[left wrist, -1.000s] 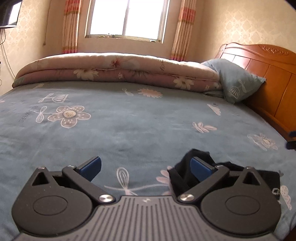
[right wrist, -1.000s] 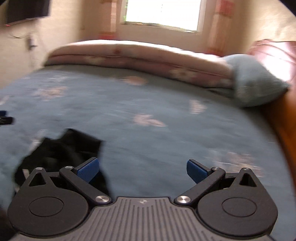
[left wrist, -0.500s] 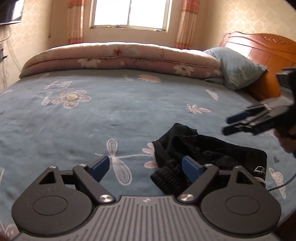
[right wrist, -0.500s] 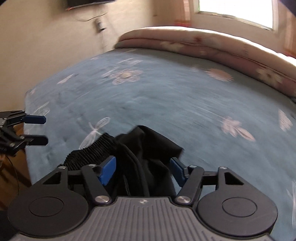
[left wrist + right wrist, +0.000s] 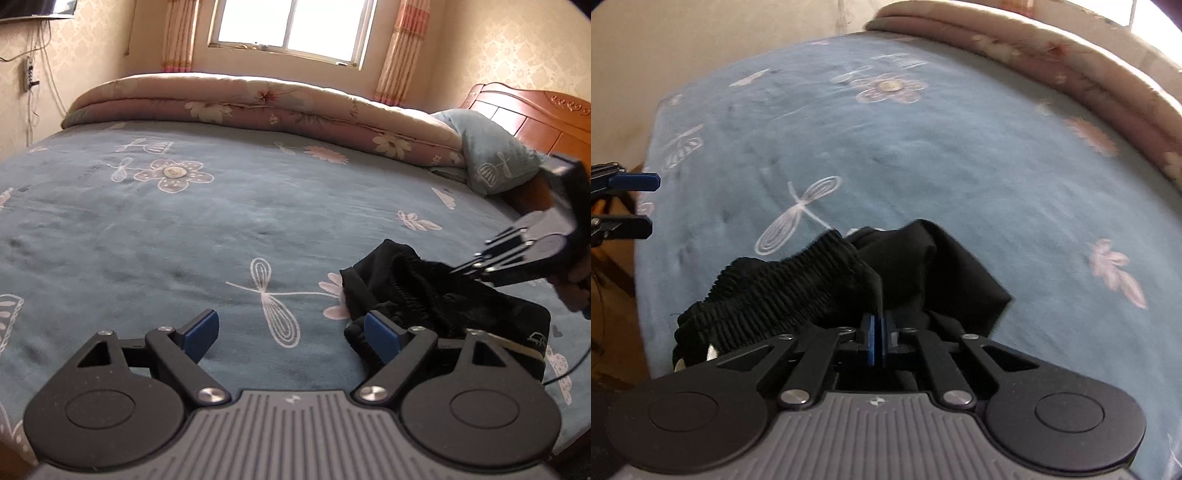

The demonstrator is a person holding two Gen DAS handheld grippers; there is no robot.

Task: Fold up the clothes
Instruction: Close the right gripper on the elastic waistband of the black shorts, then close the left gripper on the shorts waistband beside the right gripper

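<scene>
Here, my right gripper (image 5: 877,341) pinches the crumpled black fabric garment (image 5: 916,269), its fingers together on a fold; my left gripper (image 5: 291,334) stands wide, garment beside its right fingertip (image 5: 382,334).

Low in the frame the right gripper (image 5: 877,341) has its blue pads pressed together on a fold of the black garment (image 5: 820,284), whose ribbed waistband bunches toward the lower left. The garment lies crumpled on the blue flowered bedspread (image 5: 960,155). At the left edge, the left gripper (image 5: 639,203) stands with its fingers apart.
</scene>
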